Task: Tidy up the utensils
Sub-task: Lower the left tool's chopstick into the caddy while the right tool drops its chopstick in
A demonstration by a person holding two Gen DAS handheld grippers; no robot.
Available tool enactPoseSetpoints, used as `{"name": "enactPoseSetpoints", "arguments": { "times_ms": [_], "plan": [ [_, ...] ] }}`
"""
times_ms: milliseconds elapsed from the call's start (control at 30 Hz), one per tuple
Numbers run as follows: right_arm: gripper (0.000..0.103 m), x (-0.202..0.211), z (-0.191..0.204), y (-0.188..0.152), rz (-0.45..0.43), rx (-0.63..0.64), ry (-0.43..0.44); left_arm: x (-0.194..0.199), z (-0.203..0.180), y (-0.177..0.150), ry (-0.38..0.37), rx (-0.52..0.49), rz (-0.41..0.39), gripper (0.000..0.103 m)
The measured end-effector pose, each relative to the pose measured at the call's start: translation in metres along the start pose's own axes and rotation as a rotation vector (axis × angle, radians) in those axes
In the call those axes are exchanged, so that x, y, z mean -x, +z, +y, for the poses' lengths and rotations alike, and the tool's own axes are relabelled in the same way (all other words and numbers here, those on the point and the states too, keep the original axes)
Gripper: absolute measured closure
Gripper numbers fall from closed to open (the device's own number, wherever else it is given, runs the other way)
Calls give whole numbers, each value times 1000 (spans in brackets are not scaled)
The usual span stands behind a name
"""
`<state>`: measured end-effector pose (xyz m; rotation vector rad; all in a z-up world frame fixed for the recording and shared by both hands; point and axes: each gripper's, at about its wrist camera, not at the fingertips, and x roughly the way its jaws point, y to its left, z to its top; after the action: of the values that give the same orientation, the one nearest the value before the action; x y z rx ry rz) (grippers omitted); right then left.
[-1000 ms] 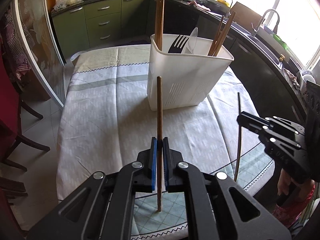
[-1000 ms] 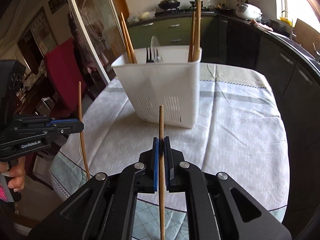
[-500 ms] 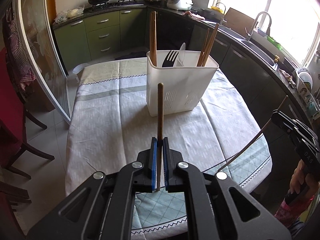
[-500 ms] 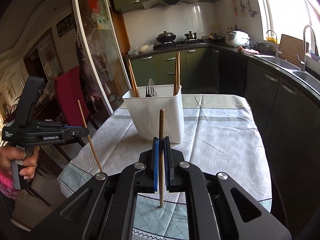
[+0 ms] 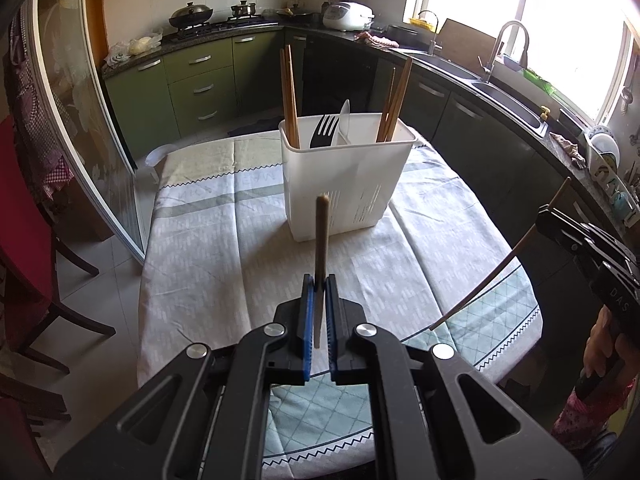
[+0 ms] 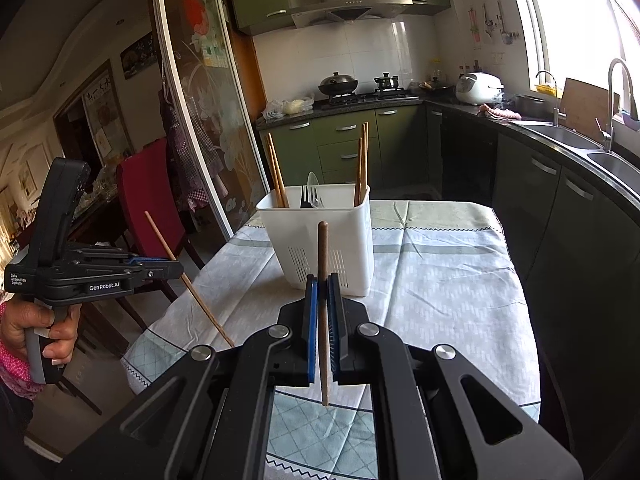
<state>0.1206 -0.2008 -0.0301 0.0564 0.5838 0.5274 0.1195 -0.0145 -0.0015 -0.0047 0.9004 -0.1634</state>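
Green kitchen cabinets ring the table (image 5: 224, 264), draped in a pale patterned cloth. On it stands the white plastic utensil caddy (image 5: 340, 184), with wooden chopsticks at both ends and a black fork and a white spoon in the middle. We pinch one brown wooden chopstick (image 5: 321, 240) in our left gripper (image 5: 319, 312), jaws clamped tight on it. Our right gripper (image 6: 322, 320) is closed the same way on a second brown chopstick (image 6: 322, 280). Compared with a second ago, both have lifted and drawn back, so the caddy looks smaller and farther, and each stick hangs clear above the cloth.
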Motion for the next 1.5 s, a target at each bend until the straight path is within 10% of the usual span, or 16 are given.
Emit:
{"name": "enactPoseSetpoints", "arguments": {
  "times_ms": [967,1500],
  "plan": [
    [97,-9,1,192,-315,39,-20,61,-5,168,17,3,-369,97],
    [97,-138,-29,141,-46,-30,1,-59,12,136,-10,32,-102,97]
  ]
}}
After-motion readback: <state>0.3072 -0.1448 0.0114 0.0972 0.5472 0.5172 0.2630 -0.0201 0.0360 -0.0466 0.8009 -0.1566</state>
